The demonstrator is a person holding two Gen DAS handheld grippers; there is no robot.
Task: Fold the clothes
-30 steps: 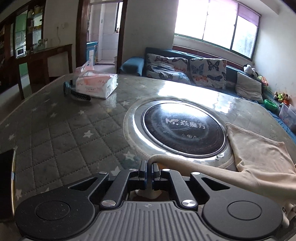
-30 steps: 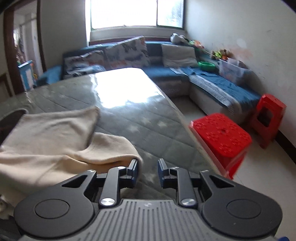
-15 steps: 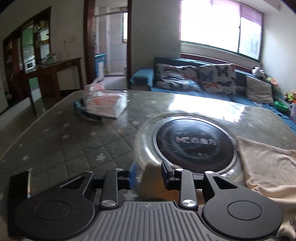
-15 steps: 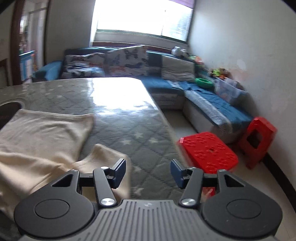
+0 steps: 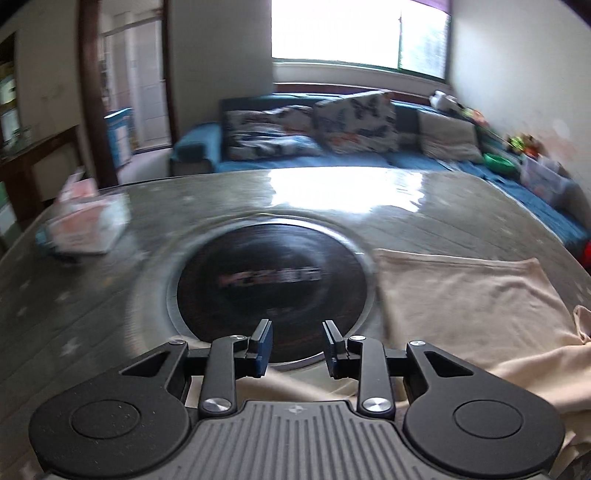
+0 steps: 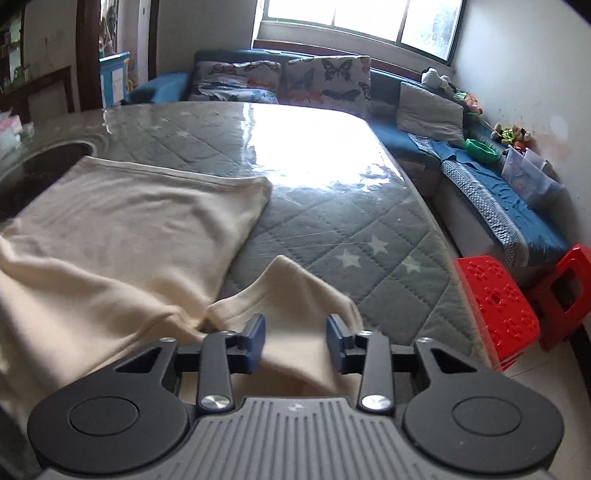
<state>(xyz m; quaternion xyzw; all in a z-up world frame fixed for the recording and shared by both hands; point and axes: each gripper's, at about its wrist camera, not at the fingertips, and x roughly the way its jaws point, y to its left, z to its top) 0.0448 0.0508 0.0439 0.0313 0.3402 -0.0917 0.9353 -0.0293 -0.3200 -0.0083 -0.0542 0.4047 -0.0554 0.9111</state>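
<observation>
Right wrist view: right hand-held gripper (image 6: 295, 341) spread wide over cream garment (image 6: 122, 229)'s sleeve (image 6: 291, 295), left hand-held gripper (image 5: 297, 341) likewise apart, holding nothing; best to pinch just ahead, catching one layer only.

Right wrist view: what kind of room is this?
Most likely a home living and dining room: a blue sofa with butterfly cushions under a window, and a quilt-covered table where the cream garment lies.
</observation>
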